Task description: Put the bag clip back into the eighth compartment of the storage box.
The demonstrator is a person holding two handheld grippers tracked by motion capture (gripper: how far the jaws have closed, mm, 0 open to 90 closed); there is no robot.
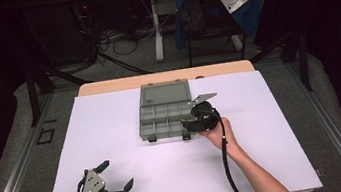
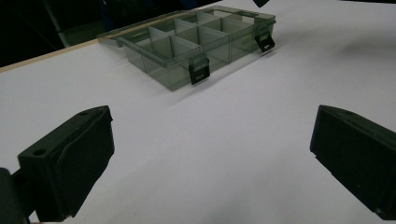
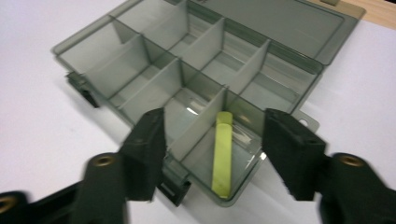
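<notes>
Right tool (image 3: pixel 212 158) spread above yellow stick (image 3: pixel 222 158) lying in organizer box (image 3: pixel 116 42); left tool (image 2: pixel 210 158) spread over tabletop (image 2: pixel 233 121).

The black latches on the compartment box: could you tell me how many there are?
2. Both sit on the front wall of the compartment box in the left gripper view: one latch nearer the camera, the other latch toward the far corner. None show elsewhere.
</notes>
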